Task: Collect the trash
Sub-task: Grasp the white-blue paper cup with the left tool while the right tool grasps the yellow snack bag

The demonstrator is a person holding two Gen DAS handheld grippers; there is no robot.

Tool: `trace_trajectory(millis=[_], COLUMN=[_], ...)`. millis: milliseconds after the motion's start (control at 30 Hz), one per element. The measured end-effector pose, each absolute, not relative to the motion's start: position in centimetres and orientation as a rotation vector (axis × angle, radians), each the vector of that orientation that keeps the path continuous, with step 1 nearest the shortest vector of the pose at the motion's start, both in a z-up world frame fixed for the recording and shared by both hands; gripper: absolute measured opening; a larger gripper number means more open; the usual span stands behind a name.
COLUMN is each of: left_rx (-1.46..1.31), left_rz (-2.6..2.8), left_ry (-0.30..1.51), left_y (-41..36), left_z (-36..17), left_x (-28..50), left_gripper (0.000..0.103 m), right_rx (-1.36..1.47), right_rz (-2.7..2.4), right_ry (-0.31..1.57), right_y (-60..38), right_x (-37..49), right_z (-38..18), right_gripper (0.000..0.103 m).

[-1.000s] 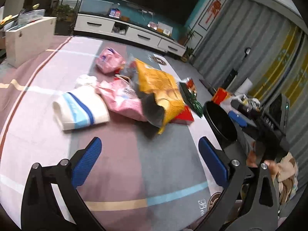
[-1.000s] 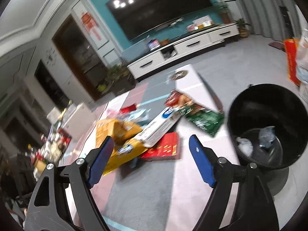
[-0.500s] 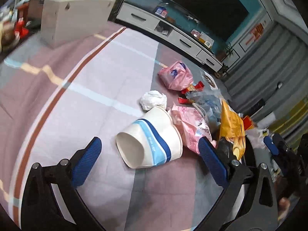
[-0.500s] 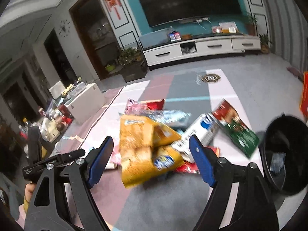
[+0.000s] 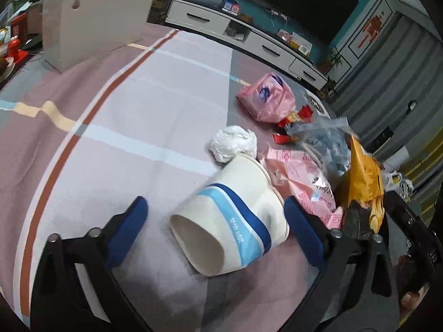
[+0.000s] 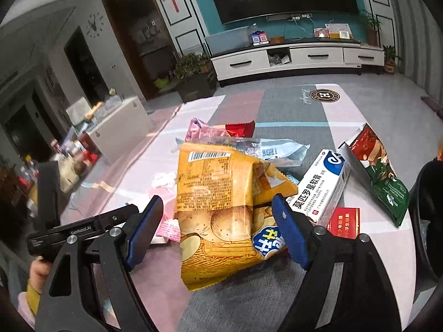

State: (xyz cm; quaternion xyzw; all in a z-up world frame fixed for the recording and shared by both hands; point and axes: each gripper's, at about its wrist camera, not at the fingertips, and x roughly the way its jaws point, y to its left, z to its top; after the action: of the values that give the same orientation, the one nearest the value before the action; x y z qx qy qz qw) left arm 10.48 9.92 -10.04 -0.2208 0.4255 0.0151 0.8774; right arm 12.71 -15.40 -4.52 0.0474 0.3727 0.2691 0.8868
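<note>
A white paper cup [image 5: 235, 215] with blue stripes lies on its side on the striped tablecloth, its mouth toward me. My left gripper [image 5: 216, 229] straddles it with its jaws closing. The right pad is at the cup's wall and the left pad stands apart from it. In the right wrist view a crumpled yellow chip bag [image 6: 216, 210] lies between the fingers of my right gripper [image 6: 216, 232], which is open, with a gap at the left pad. A black bin [image 6: 426, 221] shows at the right edge.
Around the cup lie a white tissue ball [image 5: 232, 142], a pink bag [image 5: 265, 99], a pink wrapper [image 5: 301, 177] and a clear packet [image 5: 326, 141]. Right of the chip bag lie a white ointment box [image 6: 321, 185], a red box [image 6: 343, 222] and a green snack bag [image 6: 379, 174]. A white box [image 5: 91, 27] stands far left.
My left gripper swung off the pile and down onto the cup, and its jaws have narrowed. My right gripper swung left from the bin to the yellow bag, now between its fingers.
</note>
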Motion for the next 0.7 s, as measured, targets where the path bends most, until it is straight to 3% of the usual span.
trace_trajectory(millis=[100,167,333,400,467,700], left_rx=[-0.450,-0.477,-0.477,-0.475,-0.457,-0.404], left_rz=[0.020,0.009,-0.012,-0.021,-0.011,-0.050], left_ry=[0.900,0.895,0.873,0.871,0.869,0.806], left_y=[9.6,9.9,9.7,9.5,9.3,8.1], left_z=[-10.2,-10.2,-9.7,-9.5,-9.3,-7.1], left_x=[10.3,10.0,9.0,8.7,8.2,5.7], left_gripper=[0.060,0.053,0.045,0.045,0.045,0.045], right_rx=[0.075,0.057,0.045,0.038,0.027,0.066], right_rz=[0.557,0.548,0.555,0.559,0.564,0.591], right_ry=[0.783,0.793,0.852,0.863,0.860,0.826], right_y=[-14.9,-14.7,-14.5,-14.4,-14.4,-16.2], right_x=[12.7,12.7,12.9,12.8,12.4,10.6], right_z=[-4.9,-5.1,-6.1,-6.4,-6.3,-4.4], right_gripper=[0.079,0.074,0.043,0.026,0.016,0.014])
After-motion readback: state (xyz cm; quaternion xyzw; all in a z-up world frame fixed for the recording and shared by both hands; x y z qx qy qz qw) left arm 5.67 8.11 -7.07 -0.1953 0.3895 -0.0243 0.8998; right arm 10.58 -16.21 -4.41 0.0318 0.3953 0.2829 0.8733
